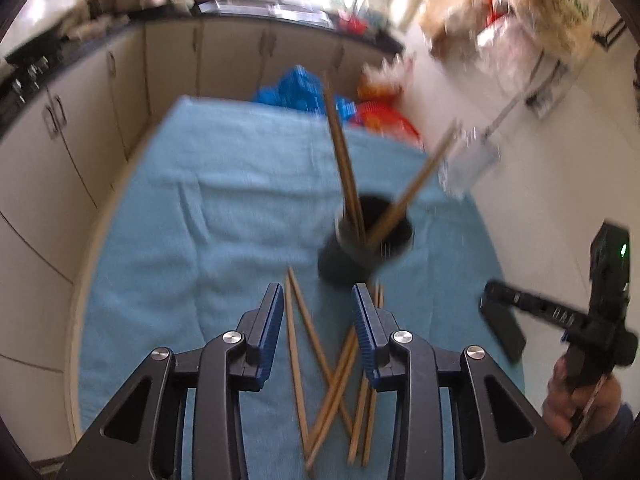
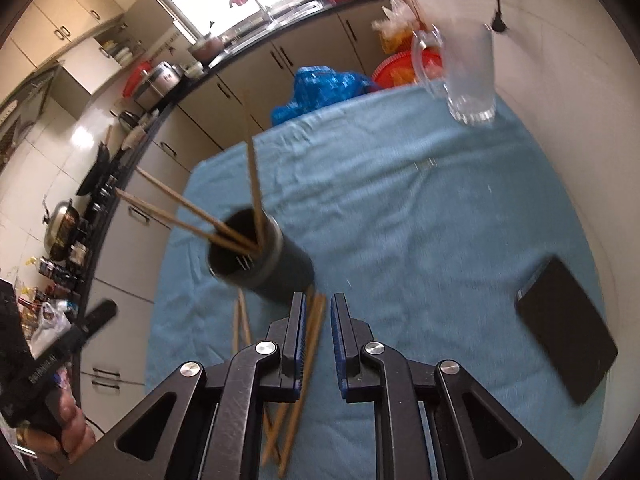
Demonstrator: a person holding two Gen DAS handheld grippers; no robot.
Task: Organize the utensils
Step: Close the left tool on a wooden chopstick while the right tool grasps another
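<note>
Hovering low over the blue towel [image 1: 200, 220] on the bench, the left gripper [image 1: 316, 304] stands with its jaws spread wide and nothing between them. Just below it, loose chopsticks [image 1: 320, 380] lie crossed in a heap on the towel. The right gripper [image 2: 318, 312] is part-open above the same heap; one chopstick shows in the gap beside its left pad, though contact is unclear. Just beyond the heap stands the dark cup [image 2: 264, 260], upright, with three chopsticks [image 2: 252, 184] leaning out of it. To the right lies a black phone [image 2: 568, 336]. Farther back, near the towel's edge, stands a glass mug [image 2: 468, 76].
</note>
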